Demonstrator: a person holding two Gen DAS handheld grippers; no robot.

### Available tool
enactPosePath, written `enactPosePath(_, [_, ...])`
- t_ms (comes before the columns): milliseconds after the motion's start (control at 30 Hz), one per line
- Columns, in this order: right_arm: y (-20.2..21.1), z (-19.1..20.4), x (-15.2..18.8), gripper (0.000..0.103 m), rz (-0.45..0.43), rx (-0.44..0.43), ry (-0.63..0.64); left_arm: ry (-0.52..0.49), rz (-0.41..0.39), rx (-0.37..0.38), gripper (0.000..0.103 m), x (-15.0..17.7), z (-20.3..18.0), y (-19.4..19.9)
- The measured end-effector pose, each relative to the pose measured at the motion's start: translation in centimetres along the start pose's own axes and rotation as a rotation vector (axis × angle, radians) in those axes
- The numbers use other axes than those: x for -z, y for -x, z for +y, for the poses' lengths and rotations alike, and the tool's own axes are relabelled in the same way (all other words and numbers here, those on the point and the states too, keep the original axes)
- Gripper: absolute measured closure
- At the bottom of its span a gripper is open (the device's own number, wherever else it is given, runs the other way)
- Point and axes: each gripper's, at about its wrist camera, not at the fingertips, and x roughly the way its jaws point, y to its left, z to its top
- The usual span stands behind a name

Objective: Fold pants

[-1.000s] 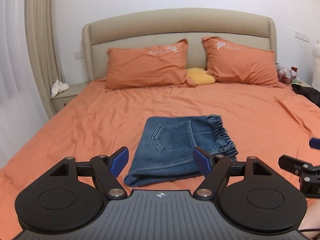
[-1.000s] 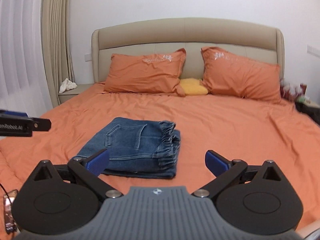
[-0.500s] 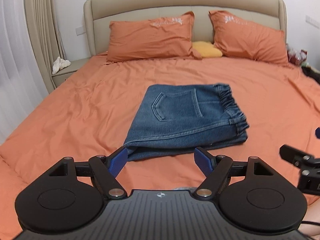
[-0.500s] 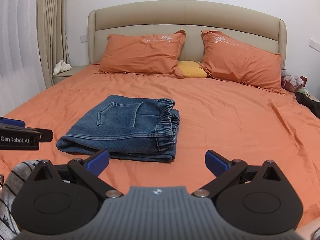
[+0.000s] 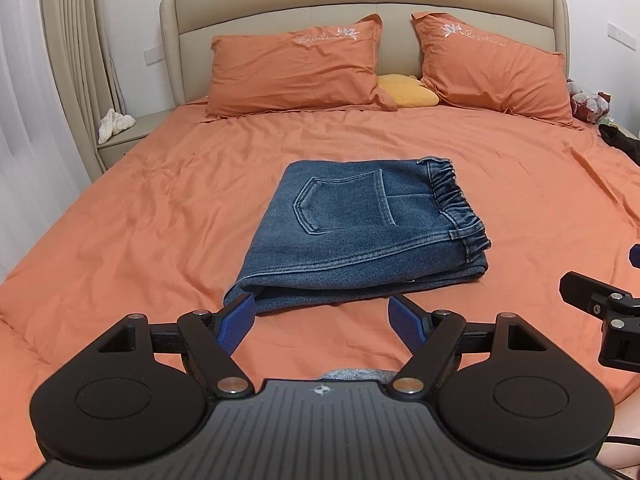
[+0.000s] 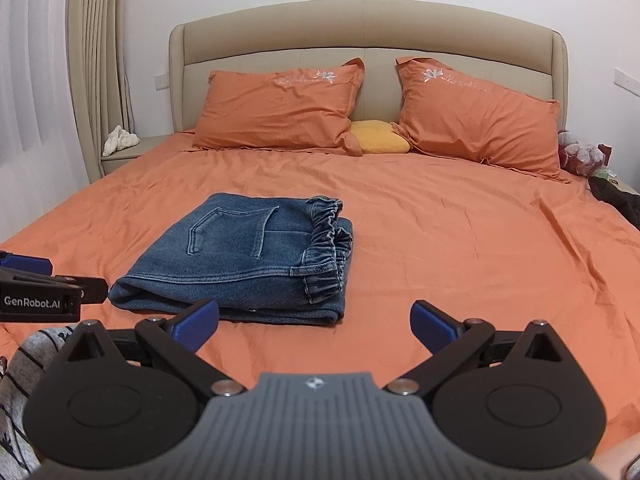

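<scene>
I have pulled my left gripper [image 5: 320, 322] and right gripper [image 6: 314, 326] back from the jeans [image 5: 360, 236], both wide open and empty, and the jeans lie folded on the bed [image 5: 160, 208], so folding looks finished.

1. "GenRobot.AI" stands in white letters on the black body of the left gripper [image 6: 40, 302], at the left edge of the right wrist view.
2. White cursive embroidery beside a flower runs along the top of each orange pillow [image 5: 296, 64] [image 5: 492, 68] at the headboard; the script cannot be read for certain.
</scene>
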Motion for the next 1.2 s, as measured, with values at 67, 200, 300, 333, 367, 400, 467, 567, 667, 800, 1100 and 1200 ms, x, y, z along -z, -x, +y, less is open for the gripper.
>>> enactPosePath(67, [0.1,0.0,0.0,0.005,-0.003,0.0,0.0,0.003,-0.001,0.003,0.014,0.0,0.2,0.1])
enactPosePath(200, [0.2,0.0,0.0,0.005,-0.004,0.001,0.003,0.003,0.0,0.006,0.014,-0.2,0.3,0.1])
enactPosePath(300, [0.2,0.1,0.0,0.005,-0.004,0.0,0.004,0.004,-0.001,0.006,0.014,-0.2,0.3,0.2])
enactPosePath(333, [0.3,0.2,0.0,0.005,-0.005,0.001,0.006,0.004,-0.001,0.005,0.014,-0.2,0.3,0.2])
enactPosePath(367, [0.3,0.2,0.0,0.005,-0.006,0.002,0.007,0.003,-0.001,0.006,0.014,-0.2,0.3,0.2])
enactPosePath(400, [0.4,0.2,0.0,0.005,-0.007,0.002,0.008,0.003,-0.001,0.006,0.014,-0.2,0.3,0.2])
enactPosePath(467, [0.4,0.3,-0.1,0.005,-0.008,0.001,0.009,0.003,-0.002,0.006,0.014,-0.2,0.2,0.3])
enactPosePath(567, [0.5,0.2,-0.2,0.005,-0.013,-0.001,0.012,0.005,-0.003,0.006,0.014,-0.2,0.3,0.4])
enactPosePath(667, [0.5,0.3,-0.2,0.005,-0.014,-0.002,0.016,0.005,-0.007,0.011,0.014,-0.4,0.5,0.5])
enactPosePath(800, [0.7,0.2,-0.1,0.005,-0.009,-0.006,0.009,0.004,-0.01,0.012,0.014,-0.4,0.6,0.6])
enactPosePath(1100, [1.0,0.0,-0.2,0.005,-0.008,-0.003,-0.004,0.006,-0.015,0.014,0.014,-0.4,0.7,0.9])
enactPosePath(1200, [1.2,0.0,-0.3,0.005,-0.013,-0.002,-0.006,0.008,-0.019,0.015,0.014,-0.5,0.7,1.1])
